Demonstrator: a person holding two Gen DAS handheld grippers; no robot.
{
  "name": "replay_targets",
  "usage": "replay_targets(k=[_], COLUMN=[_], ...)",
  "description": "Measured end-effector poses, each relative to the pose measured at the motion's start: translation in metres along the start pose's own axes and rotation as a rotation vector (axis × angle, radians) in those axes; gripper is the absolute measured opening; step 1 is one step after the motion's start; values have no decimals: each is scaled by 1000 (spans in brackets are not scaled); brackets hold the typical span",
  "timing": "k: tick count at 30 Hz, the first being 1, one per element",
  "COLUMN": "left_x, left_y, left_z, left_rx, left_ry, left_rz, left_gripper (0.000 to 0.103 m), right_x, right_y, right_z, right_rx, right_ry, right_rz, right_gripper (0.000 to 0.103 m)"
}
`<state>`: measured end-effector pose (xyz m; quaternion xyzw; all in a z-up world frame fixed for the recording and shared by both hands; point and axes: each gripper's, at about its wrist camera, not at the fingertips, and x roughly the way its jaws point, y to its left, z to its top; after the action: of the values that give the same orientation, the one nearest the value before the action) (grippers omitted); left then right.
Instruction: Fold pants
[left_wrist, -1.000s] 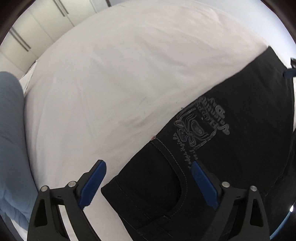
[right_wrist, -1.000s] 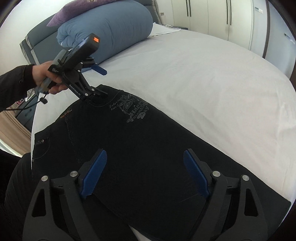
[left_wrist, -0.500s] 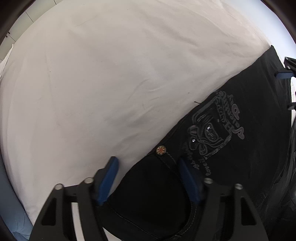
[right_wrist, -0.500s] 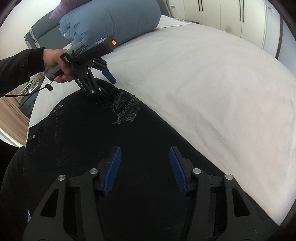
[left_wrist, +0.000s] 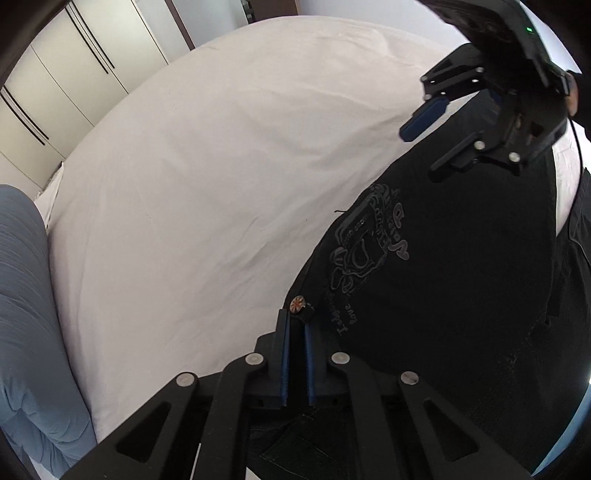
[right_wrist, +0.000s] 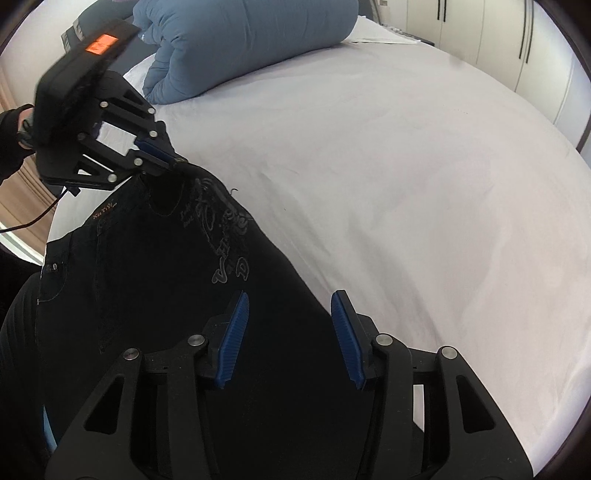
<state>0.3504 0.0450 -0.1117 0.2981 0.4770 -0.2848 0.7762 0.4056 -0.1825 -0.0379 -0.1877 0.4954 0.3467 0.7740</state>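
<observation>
Left gripper clenched on black jeans waistband corner beside the rivet, right gripper released above the leg; next grasp there, then fold.

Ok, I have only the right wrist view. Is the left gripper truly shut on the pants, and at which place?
Observer: Yes. In the left wrist view the left gripper is shut on the edge of the pants, just below a small orange-patterned rivet.
Operator: And my right gripper, does it touch the cloth?
Observer: Seen from the left side, the right gripper is open. Its blue pad shows against the sheet, and the other finger shows against the pants. Whether it touches, I cannot tell.
</observation>
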Motion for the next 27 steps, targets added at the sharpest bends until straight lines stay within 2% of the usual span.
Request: replay_targets(k=[3,4,5,10,12,14,22,27], left_x=[-8,-12,-13,-17,-20,-20,-31,-41], left_y=[-11,0,-2,-10,-5,-1,6,4], left_z=[-8,-9,-11,-11,-14,-17,-26,-30], left_rx=[7,12,15,8,3,-3,-38,-41], left_ry=[-26,-28,-31,-44,-43,-43,-53,-56], left_rz=[11,12,14,8,15,17,27,34], left_gripper=[7,6,6,6,6,6,6,6], right_x=[4,5,7,20,20,15,0,-8], right_y=[4,7,9,21,25,31,66,104], right_z=[9,9,12,20,21,20,15,16], right_rx=[-33,-45,-52,-95,-99,-103,-171,-260], right_ry=[24,33,45,123,130,118,82,73], right_rz=[7,7,10,23,29,32,-68,-75], right_gripper=[45,43,33,26,9,5,2,2])
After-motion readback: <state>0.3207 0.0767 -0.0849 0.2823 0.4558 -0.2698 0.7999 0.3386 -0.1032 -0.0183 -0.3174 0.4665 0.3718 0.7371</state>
